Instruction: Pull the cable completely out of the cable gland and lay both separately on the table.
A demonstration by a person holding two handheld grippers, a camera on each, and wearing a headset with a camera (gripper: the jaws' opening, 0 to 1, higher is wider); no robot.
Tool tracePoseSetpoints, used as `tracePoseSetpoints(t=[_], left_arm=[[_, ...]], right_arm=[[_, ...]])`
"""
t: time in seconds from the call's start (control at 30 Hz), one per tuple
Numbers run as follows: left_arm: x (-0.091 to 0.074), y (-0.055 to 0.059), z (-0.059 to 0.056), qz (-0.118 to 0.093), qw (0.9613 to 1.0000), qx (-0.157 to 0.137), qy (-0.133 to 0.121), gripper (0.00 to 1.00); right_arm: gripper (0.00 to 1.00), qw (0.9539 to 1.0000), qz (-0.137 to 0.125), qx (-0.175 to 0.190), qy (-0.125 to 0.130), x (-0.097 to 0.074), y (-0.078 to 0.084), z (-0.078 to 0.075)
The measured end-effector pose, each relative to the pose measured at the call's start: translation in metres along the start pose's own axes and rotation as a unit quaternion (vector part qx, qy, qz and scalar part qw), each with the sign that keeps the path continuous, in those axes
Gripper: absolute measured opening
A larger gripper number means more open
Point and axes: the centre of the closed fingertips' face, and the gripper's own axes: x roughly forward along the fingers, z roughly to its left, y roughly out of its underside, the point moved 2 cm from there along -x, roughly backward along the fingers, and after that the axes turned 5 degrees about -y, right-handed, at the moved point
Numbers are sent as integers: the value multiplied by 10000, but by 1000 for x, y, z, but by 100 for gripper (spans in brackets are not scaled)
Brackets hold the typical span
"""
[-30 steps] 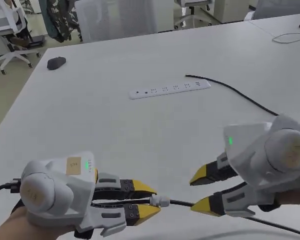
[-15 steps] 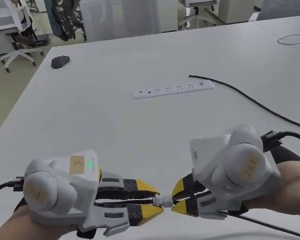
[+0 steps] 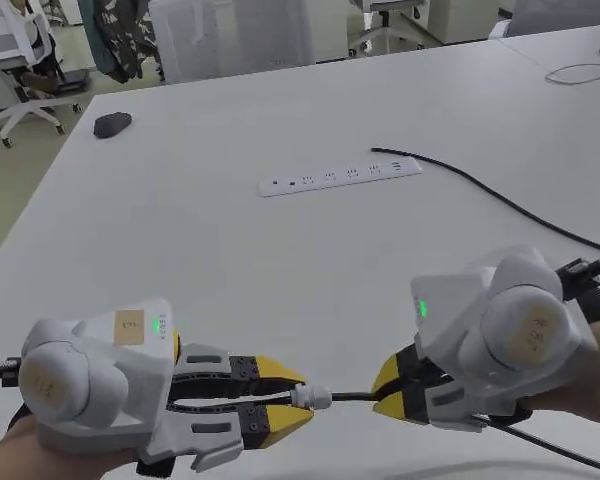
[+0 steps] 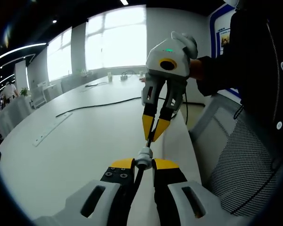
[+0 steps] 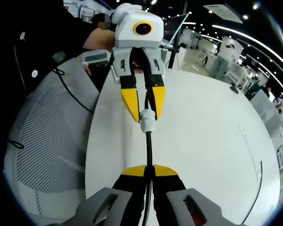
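Ahead of the left gripper [image 3: 302,398] pinching the cable gland [image 3: 315,397], the right gripper [image 3: 384,392], clamped on the cable [image 3: 355,397], has drawn back: pull's begun!

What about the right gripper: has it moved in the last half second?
Yes. Against the power strip in the head view, the right gripper has shifted rightward, away from the cable gland, baring more cable.

The left gripper [image 3: 298,398] and right gripper [image 3: 382,396] have white rounded housings, green lights and yellow-tipped black jaws; the person's clothing [image 4: 259,61] is black.
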Motion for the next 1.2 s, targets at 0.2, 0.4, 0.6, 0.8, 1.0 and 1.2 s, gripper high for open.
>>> tracePoseSetpoints(t=[0.2,0.4,0.6,0.8,1.0,1.2], left_arm=[[-2,1,2,12,10000,5,-41,15],[-4,1,3,23,10000,-29,-58,15],[-6,2,4,61,9999,-42,-72,15],[-5,1,2,63,10000,-44,-41,15],[-5,2,1,112,9999,-60,0,15],[-7,0,0,83,9999,-92,23,15]], right_arm=[[0,9999,121,90,67,-6,16,-1],[0,9993,261,234,99,-8,29,-2],[0,9986,421,299,126,-9,45,-3],[1,9966,538,578,232,-8,54,-9],[9,9953,474,837,95,-9,47,-6],[14,9969,32,784,-25,-10,18,-1]])
